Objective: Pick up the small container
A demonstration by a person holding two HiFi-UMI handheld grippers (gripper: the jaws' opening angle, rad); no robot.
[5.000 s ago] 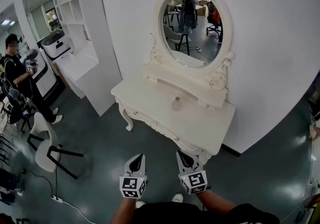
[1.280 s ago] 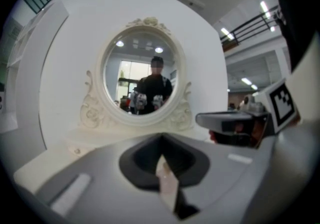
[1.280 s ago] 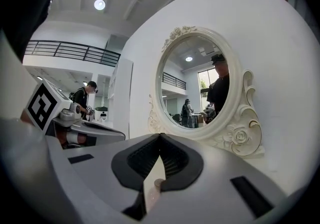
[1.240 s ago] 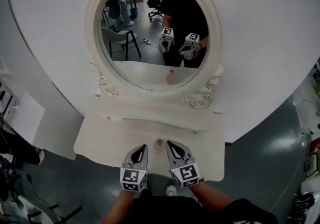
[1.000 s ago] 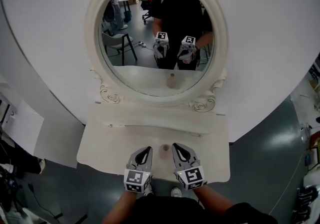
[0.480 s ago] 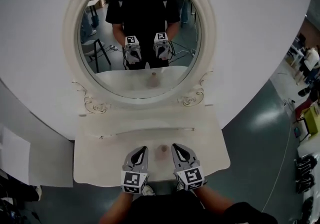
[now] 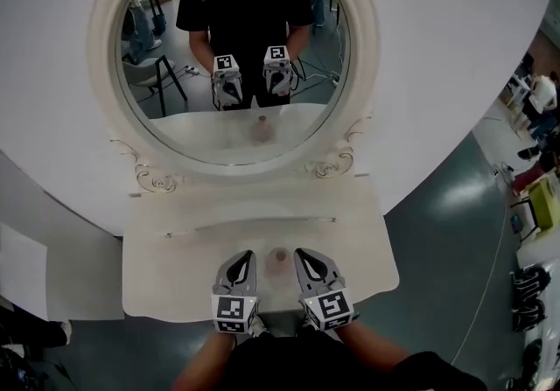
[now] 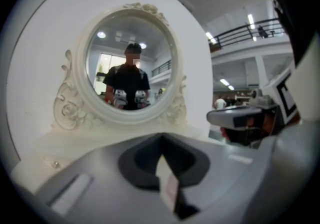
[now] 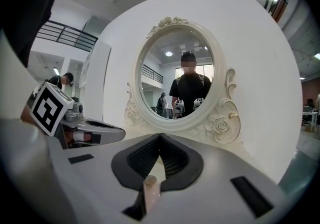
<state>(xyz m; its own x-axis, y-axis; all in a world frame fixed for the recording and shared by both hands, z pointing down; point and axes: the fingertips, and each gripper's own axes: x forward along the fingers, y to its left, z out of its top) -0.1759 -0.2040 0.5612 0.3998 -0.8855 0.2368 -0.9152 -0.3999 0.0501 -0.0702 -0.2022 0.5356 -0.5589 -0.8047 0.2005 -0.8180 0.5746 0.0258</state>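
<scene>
The small pinkish container [image 7: 278, 260] stands upright near the front edge of the white dressing table [image 7: 175, 280]. It sits between my two grippers and touches neither. My left gripper [image 7: 248, 254] is just to its left and my right gripper [image 7: 298, 251] just to its right. In the left gripper view the left gripper [image 8: 161, 137] has its tips together and holds nothing. The right gripper [image 9: 161, 135] also has its tips meeting, and the capped container [image 9: 150, 188] shows low in the slot beneath them, not pressed by the pads.
An oval mirror [image 7: 236, 57] in a carved white frame stands on a raised shelf [image 7: 254, 205] at the back of the table. It reflects the person, both grippers and the container. A white wall is behind, and dark floor [image 7: 455, 232] lies to the right.
The view has swung to face the mirror squarely. Both grippers keep their places on either side of the container, jaws together throughout.
</scene>
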